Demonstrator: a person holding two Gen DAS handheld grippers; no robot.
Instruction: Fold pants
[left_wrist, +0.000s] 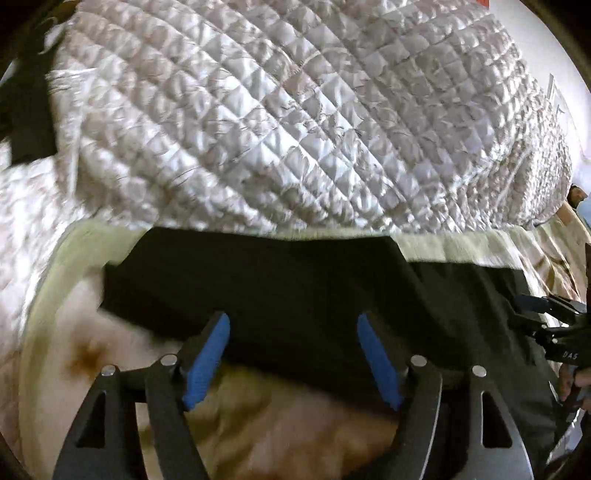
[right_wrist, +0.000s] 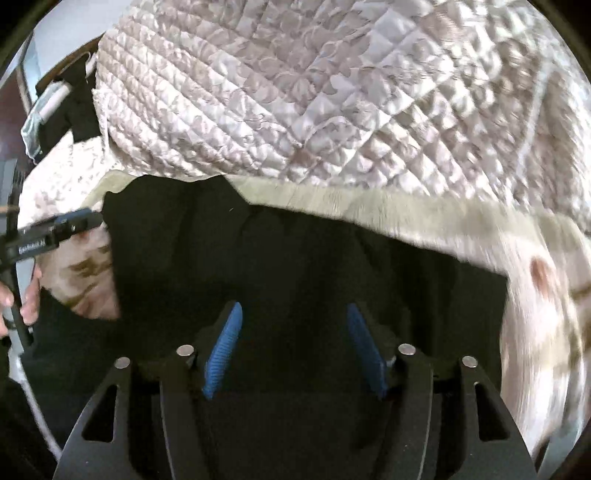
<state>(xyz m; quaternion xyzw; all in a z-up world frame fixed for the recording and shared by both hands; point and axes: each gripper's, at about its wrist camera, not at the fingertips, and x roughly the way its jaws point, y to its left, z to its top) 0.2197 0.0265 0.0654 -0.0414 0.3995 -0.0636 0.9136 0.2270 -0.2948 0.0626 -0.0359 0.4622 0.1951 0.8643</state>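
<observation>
Black pants (left_wrist: 280, 280) lie flat on a cream blanket (left_wrist: 258, 424) on a bed. In the left wrist view my left gripper (left_wrist: 293, 317) is open, its blue pads (left_wrist: 207, 362) apart just above the near edge of the pants, holding nothing. My right gripper shows at the right edge (left_wrist: 546, 314). In the right wrist view the pants (right_wrist: 295, 258) fill the middle, and my right gripper (right_wrist: 293, 308) is open over the dark cloth, holding nothing. My left gripper (right_wrist: 62, 229) shows at the left edge there, held in a hand.
A quilted white and beige bedspread (left_wrist: 295, 110) is bunched up behind the pants (right_wrist: 332, 92). The blanket has a pale green border (right_wrist: 369, 206) and brown stains (left_wrist: 86, 356). A dark bed frame and a white object (right_wrist: 48, 103) lie at the far left.
</observation>
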